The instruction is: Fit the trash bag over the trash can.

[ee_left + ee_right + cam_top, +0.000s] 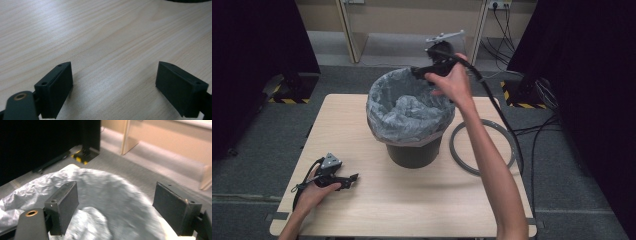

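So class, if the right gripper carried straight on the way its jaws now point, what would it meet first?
Probably the grey bin liner: the right gripper, jaws open and empty, points across it. Depth is unclear, so it might pass above.

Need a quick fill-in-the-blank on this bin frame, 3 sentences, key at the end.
1. The bin is lined with a grey ____.
2. The grey ring lies on the table to the ____ of the bin in the high view.
3. The left gripper has its jaws ____.

Missing words: bag; right; open
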